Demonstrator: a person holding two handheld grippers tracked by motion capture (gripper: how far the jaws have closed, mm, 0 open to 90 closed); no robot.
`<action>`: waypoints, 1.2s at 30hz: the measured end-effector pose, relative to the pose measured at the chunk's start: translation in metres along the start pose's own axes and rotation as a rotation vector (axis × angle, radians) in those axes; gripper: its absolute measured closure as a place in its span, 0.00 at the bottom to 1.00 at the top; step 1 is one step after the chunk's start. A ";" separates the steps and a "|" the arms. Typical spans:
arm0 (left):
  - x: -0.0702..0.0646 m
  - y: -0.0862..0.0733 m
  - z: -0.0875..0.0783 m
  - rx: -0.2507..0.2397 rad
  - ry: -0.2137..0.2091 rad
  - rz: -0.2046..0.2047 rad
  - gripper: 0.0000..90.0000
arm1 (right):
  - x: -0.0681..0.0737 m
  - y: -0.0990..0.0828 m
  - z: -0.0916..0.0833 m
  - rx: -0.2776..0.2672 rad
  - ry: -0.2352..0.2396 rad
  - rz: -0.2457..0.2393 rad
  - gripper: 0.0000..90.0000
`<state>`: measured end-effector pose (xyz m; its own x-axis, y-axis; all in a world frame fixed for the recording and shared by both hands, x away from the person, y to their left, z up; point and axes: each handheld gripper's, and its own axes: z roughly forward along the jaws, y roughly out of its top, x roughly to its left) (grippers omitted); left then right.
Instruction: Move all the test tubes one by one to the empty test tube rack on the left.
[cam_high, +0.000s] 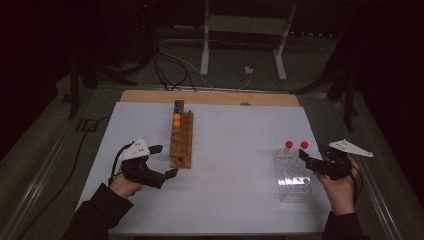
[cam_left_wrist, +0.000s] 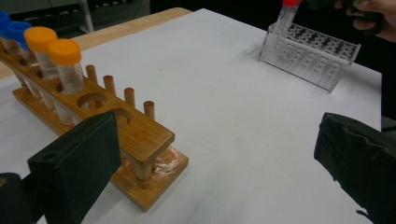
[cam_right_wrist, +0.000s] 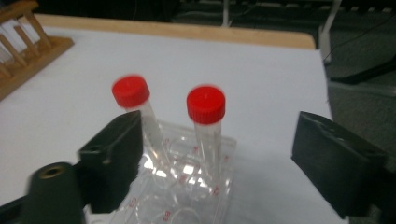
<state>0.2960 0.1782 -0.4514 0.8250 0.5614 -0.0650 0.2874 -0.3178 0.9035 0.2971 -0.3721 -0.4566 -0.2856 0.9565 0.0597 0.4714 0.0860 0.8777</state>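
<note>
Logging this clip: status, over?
Both tongs open: left beside wooden rack, right around a red-capped clear tube in clear plastic rack. Nothing obstructing.

setting: a lab bench in a dark recording room. ahead of my left gripper (cam_high: 162, 162), a wooden test-tube rack (cam_high: 181, 142) with orange- and blue-capped tubes (cam_left_wrist: 65, 65). just beyond my right gripper (cam_high: 312, 161), a clear plastic tube rack (cam_high: 294, 175) holding two red-capped tubes (cam_right_wrist: 205, 121). all on a white-covered table (cam_high: 235, 150). past the table's far edge: loose cables (cam_high: 170, 70) on the floor and a white metal stand (cam_high: 245, 40).
</note>
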 end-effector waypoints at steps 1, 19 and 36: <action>0.000 0.000 0.001 0.005 0.002 0.001 0.02 | 0.000 -0.001 0.002 0.003 -0.003 0.000 0.30; -0.001 0.000 0.001 0.002 -0.005 0.005 0.02 | 0.003 -0.008 0.023 0.079 -0.003 -0.008 0.78; -0.001 0.000 0.001 0.004 -0.010 0.005 0.02 | 0.006 0.004 0.006 0.006 -0.032 -0.023 0.83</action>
<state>0.2955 0.1763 -0.4517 0.8310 0.5525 -0.0651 0.2858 -0.3237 0.9019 0.3028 -0.3637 -0.4553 -0.2699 0.9626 0.0239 0.4698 0.1100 0.8759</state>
